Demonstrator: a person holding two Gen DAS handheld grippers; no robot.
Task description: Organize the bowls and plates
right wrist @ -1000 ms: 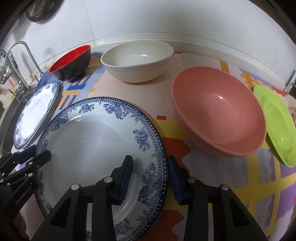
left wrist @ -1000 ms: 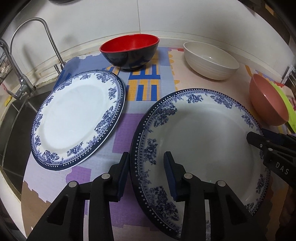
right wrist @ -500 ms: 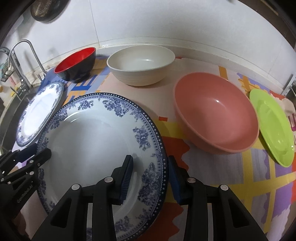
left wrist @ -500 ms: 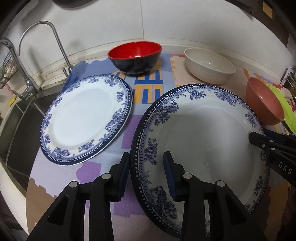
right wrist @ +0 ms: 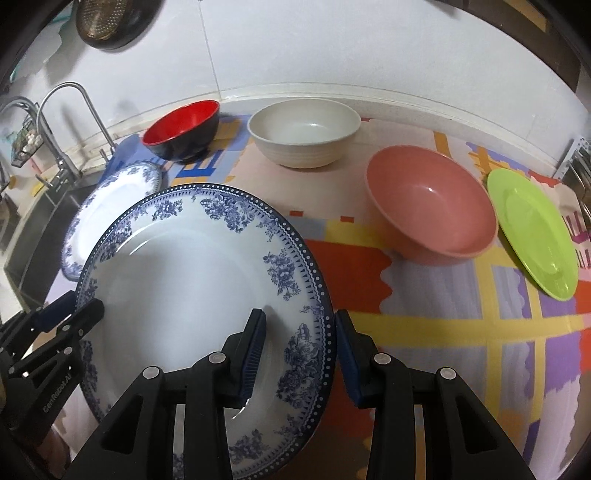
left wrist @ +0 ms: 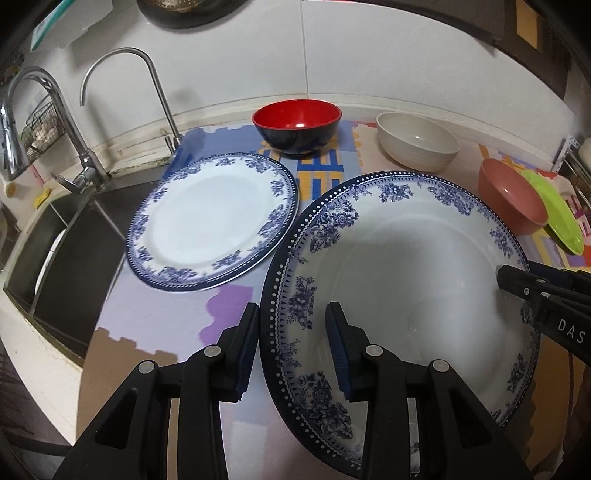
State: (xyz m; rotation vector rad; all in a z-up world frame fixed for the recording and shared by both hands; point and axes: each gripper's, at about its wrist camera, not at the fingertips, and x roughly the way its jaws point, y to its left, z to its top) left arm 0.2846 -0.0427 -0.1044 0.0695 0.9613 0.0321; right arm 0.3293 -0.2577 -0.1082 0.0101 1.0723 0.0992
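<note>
A large blue-and-white floral plate hangs tilted above the counter, held at two opposite rims. My left gripper is shut on its left rim, one pad on top and one beneath. At the opposite rim of that plate my right gripper is shut in the same way. A second floral plate lies flat on the mat to the left. Behind stand a red-and-black bowl, a cream bowl, a pink bowl and a green plate.
A steel sink with two faucets drops off at the left of the counter. A colourful patterned mat covers the worktop. The white tiled wall closes the back, with a strainer hanging on it.
Both grippers have risen with the large floral plate between them. The counter and the bowls now look smaller and farther below, and more of the wall and faucets shows.
</note>
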